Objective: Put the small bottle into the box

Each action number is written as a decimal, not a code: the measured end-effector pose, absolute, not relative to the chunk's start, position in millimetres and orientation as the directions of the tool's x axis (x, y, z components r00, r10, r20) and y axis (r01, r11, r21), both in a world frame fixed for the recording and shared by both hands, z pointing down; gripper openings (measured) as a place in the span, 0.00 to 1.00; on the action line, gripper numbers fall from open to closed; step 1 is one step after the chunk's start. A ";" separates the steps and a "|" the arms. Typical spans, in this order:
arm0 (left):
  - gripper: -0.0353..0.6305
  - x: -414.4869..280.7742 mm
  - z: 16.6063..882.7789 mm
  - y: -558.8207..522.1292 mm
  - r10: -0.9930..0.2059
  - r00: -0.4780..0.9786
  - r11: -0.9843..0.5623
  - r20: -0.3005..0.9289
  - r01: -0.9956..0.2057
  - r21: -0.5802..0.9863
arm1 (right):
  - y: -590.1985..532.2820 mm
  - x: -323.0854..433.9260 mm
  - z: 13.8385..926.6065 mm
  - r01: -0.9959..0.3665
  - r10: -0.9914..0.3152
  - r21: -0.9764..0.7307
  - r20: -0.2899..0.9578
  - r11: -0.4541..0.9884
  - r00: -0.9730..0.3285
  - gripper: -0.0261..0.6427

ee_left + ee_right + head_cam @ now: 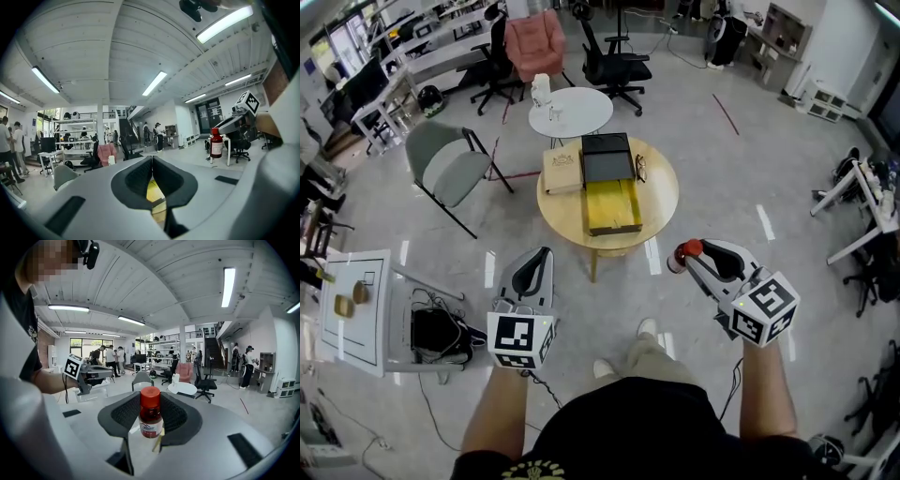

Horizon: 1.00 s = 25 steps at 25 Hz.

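Observation:
The small bottle (686,251) has dark red contents, a red cap and a white label. It stands upright between the jaws of my right gripper (692,259), which is shut on it, held in the air to the right of the round wooden table (661,202). The right gripper view shows the bottle (151,418) gripped at its body by that gripper (151,403). On the table lies the box (612,206), open, with a yellow inside and a black lid (607,157) folded back. My left gripper (542,261) hovers near the table's front left, shut and empty (151,160).
A tan flat case (562,172) and a pair of glasses (639,167) lie beside the box. Behind stands a small white round table (572,111); a grey chair (445,169) is at the left. A white cart (356,309) stands at the near left, and office chairs at the back.

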<state>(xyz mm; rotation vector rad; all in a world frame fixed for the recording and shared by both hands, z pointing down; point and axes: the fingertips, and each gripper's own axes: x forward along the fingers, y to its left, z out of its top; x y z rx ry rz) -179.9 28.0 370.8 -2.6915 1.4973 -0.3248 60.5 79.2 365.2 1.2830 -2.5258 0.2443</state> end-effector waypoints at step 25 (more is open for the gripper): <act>0.08 -129.5 367.4 -47.8 -0.862 0.474 -0.499 0.178 -0.855 -0.141 | 5.3 76.6 383.0 -0.745 -0.683 -0.037 0.371 0.666 -0.629 0.25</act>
